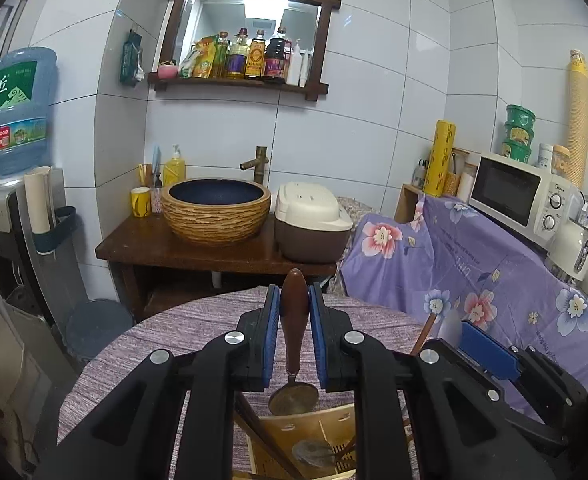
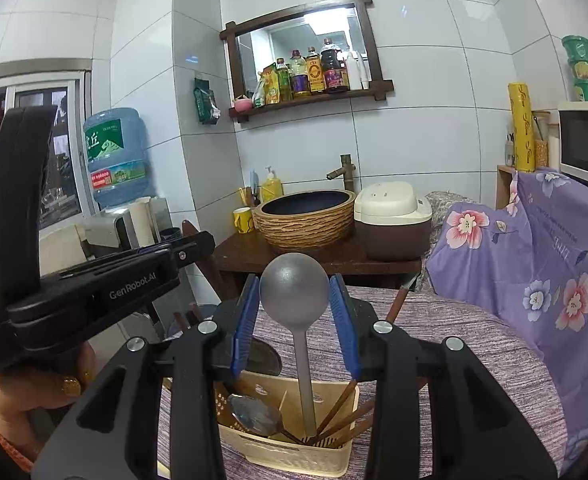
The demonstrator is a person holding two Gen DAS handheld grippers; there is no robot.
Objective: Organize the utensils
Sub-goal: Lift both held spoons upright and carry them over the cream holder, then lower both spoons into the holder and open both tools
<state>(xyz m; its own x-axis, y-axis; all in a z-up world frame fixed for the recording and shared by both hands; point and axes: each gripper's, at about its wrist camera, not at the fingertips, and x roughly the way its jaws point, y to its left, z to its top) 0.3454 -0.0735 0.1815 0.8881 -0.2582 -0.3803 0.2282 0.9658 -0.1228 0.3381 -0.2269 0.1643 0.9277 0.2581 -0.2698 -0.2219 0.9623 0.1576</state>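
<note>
Several utensils already stood in the cream holder [image 2: 294, 452]; the left hand-held gripper [image 1: 294, 312] clamped a wooden-handled spoon [image 1: 293, 320], and the right hand-held gripper [image 2: 294, 304], jaws apart, seemingly straddled a grey ladle [image 2: 294, 292].

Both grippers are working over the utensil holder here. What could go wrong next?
The left gripper pinches the brown-handled spoon bowl-down over the cream holder; it may strike the chopsticks inside. The right gripper brackets the grey ladle, apparently without contact; closing could tip it. The grippers sit close and might collide.

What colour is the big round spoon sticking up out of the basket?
The spoon is plain matte grey. The right wrist view shows it best.
</note>
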